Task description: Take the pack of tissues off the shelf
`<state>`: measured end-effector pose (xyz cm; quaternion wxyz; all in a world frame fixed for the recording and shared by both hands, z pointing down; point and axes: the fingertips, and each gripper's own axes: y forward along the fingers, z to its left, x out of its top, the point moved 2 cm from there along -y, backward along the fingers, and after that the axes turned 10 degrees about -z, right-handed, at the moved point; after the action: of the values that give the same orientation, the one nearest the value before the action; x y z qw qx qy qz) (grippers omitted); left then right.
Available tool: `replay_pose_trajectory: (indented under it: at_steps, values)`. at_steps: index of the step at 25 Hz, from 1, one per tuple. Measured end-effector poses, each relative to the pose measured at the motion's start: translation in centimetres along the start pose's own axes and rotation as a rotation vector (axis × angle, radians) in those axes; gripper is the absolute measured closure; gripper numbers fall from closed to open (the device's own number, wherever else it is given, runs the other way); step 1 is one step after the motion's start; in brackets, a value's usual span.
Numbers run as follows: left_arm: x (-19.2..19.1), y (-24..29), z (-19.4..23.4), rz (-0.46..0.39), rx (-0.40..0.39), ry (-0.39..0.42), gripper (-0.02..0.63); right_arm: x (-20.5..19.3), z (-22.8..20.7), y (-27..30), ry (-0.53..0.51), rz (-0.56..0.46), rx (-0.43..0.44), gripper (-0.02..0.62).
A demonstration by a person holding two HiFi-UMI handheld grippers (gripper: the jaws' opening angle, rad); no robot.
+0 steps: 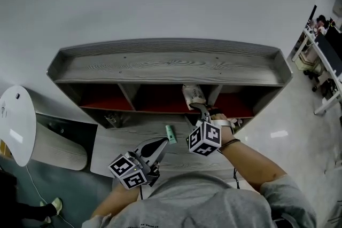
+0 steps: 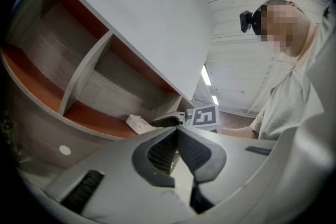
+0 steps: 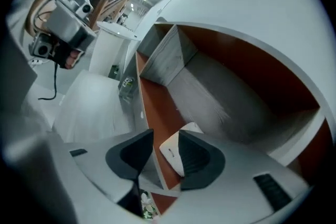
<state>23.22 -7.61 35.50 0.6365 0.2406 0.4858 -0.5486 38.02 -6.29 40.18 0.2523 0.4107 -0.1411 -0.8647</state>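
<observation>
The pack of tissues point(image 1: 193, 96), white and soft, lies on the red floor of the middle compartment of the grey shelf point(image 1: 171, 67). My right gripper point(image 1: 203, 112) reaches into that compartment. In the right gripper view the pack point(image 3: 170, 153) sits between the jaws of the right gripper point(image 3: 164, 139), which stand open around it with a gap on the left side. My left gripper point(image 1: 160, 144) hangs over the desk below the shelf, apart from the pack, with its jaws shut and nothing in them. The left gripper view shows the pack point(image 2: 137, 123) beside the right gripper point(image 2: 168, 121).
A small green item point(image 1: 170, 134) lies on the grey desk point(image 1: 123, 141) under the shelf. A small bottle point(image 1: 112, 120) stands at the desk's back left. A white round piece point(image 1: 18, 125) stands at the far left. Desks and clutter point(image 1: 320, 56) are at the far right.
</observation>
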Motion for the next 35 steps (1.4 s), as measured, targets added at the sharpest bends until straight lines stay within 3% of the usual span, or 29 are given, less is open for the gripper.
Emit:
replay_pose_trajectory:
  at_steps: [10,11,18,27,35]
  values:
    - [0.3,-1.8,0.8,0.003,-0.02,-0.015,0.594,-1.5,-0.7,4.1,0.075,0.229,-0.119,0.4]
    - [0.3,-2.0,0.8,0.005,-0.022,-0.016,0.594,-1.7,-0.7,4.3,0.086,0.241,-0.126,0.435]
    - [-0.1,-3.0,0.5,0.007,-0.027,-0.029,0.594,-1.9,-0.9,4.5,0.041,0.26,-0.149,0.501]
    - [-0.8,-3.1,0.2,0.0,-0.026,-0.049,0.594,-0.2,-1.4,1.8,0.08,0.104,-0.15,0.528]
    - [-1.5,-0.6,-2.1,-0.013,0.0,-0.004,0.594,1.9,0.2,-4.0,0.059,-0.103,-0.068,0.531]
